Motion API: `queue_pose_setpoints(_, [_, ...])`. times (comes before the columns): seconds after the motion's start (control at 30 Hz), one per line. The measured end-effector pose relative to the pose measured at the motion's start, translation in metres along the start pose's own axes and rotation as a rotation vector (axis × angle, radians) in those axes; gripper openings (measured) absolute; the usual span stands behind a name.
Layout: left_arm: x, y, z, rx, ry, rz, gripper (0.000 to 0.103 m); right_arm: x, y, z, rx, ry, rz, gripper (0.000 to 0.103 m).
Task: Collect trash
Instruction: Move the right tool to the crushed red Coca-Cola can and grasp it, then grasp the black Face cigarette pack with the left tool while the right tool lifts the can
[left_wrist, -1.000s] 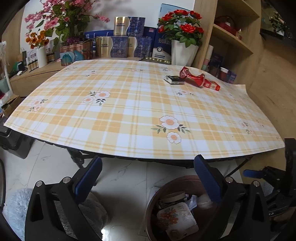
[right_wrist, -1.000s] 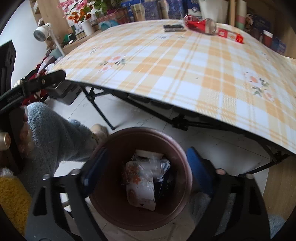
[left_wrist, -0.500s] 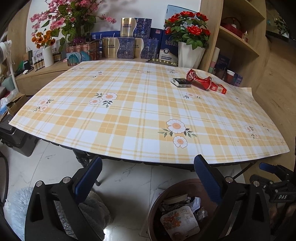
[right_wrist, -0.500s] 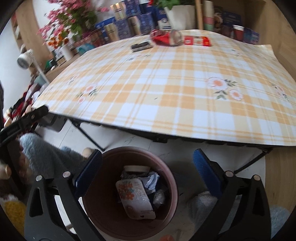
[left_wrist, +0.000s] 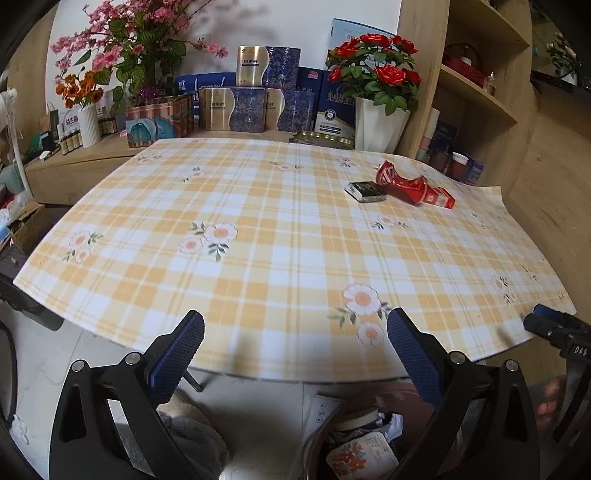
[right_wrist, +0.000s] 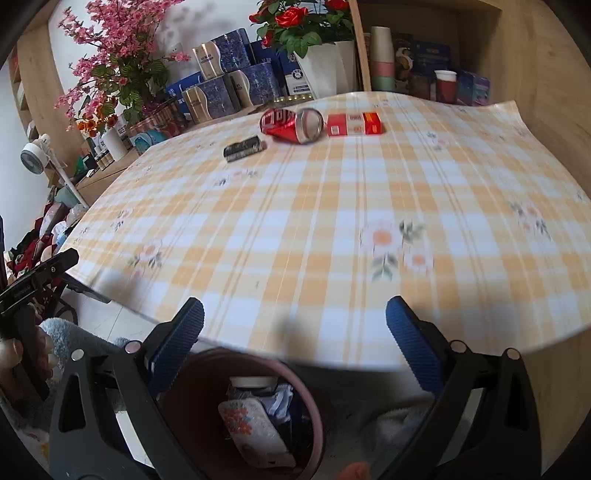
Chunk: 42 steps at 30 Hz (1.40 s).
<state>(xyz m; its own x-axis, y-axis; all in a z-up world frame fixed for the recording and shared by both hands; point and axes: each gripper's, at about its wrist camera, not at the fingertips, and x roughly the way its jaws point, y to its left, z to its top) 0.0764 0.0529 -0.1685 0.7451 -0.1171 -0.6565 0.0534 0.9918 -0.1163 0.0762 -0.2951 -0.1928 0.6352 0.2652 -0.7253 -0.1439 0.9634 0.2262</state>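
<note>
A crushed red can (left_wrist: 402, 185) (right_wrist: 291, 124), a red carton (left_wrist: 441, 197) (right_wrist: 354, 124) and a small black box (left_wrist: 365, 191) (right_wrist: 244, 148) lie at the far right of the checked tablecloth (left_wrist: 280, 236) (right_wrist: 332, 229). On the floor under the near table edge stands a brown bin (right_wrist: 314, 417) (left_wrist: 317, 443) with a flowered packet (right_wrist: 255, 432) and other trash inside. My left gripper (left_wrist: 295, 343) and my right gripper (right_wrist: 294, 336) both stand wide open and empty, hovering over the near edge above the bin. The right gripper's tip shows at the left view's right edge.
Behind the table stand blue and gold boxes (left_wrist: 236, 107), a white pot of red roses (left_wrist: 380, 122), a pink flower arrangement (left_wrist: 136, 48) and wooden shelves (left_wrist: 476, 88). A white fan (right_wrist: 35, 155) stands on the left. A grey fluffy slipper (left_wrist: 192, 435) is on the tiled floor.
Both grippers have risen and tilted up from the bin towards the table; the right one swung most, so the bin sank low in its view and the table items came closer.
</note>
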Motion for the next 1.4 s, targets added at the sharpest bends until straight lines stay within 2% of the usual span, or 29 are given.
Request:
queue_pose_setpoints(0.13, [0.009, 0.003, 0.019, 0.019, -0.014, 0.025, 0.097, 0.012, -0.001, 0.037, -0.109, 0.027, -0.007, 0.097])
queue_pose_setpoints(0.2, [0.015, 0.003, 0.029, 0.033, -0.019, 0.040, 0.097, 0.029, 0.005, 0.068, -0.215, 0.079, -0.092, 0.097])
queue_pose_setpoints(0.33, [0.029, 0.005, 0.050, 0.042, -0.036, 0.049, 0.097, 0.058, 0.020, 0.117, -0.409, 0.072, -0.186, 0.097])
queue_pose_setpoints(0.47, [0.041, 0.008, 0.064, 0.021, -0.038, 0.037, 0.097, 0.118, 0.046, 0.169, -0.617, 0.128, -0.239, 0.097])
queue_pose_setpoints(0.57, [0.050, 0.012, 0.067, 0.001, -0.025, 0.024, 0.097, 0.159, 0.062, 0.190, -0.724, 0.192, -0.265, 0.097])
queue_pose_setpoints(0.67, [0.057, 0.016, 0.065, -0.009, -0.009, 0.015, 0.097, 0.204, 0.079, 0.201, -0.856, 0.257, -0.325, 0.097])
queue_pose_setpoints(0.77, [0.065, 0.020, 0.062, -0.003, 0.008, 0.016, 0.097, 0.235, 0.084, 0.214, -0.896, 0.307, -0.368, 0.097])
queue_pose_setpoints(0.97, [0.076, 0.026, 0.061, -0.002, 0.029, 0.012, 0.097, 0.271, 0.082, 0.229, -0.842, 0.379, -0.364, 0.095])
queue_pose_setpoints(1.07, [0.081, 0.026, 0.063, -0.007, 0.037, -0.005, 0.097, 0.273, 0.077, 0.237, -0.772, 0.400, -0.305, 0.058])
queue_pose_setpoints(1.1, [0.083, 0.026, 0.064, -0.007, 0.041, -0.010, 0.097, 0.273, 0.076, 0.240, -0.747, 0.409, -0.291, 0.037])
queue_pose_setpoints(1.13, [0.085, 0.026, 0.064, -0.007, 0.045, -0.016, 0.097, 0.271, 0.075, 0.240, -0.733, 0.406, -0.288, 0.029])
queue_pose_setpoints(1.23, [0.090, 0.023, 0.066, -0.005, 0.058, -0.039, 0.097, 0.244, 0.068, 0.246, -0.657, 0.331, -0.220, 0.016])
queue_pose_setpoints(1.4, [0.103, 0.008, 0.076, 0.021, 0.089, -0.120, 0.097, 0.183, 0.047, 0.250, -0.458, 0.171, -0.082, 0.016])
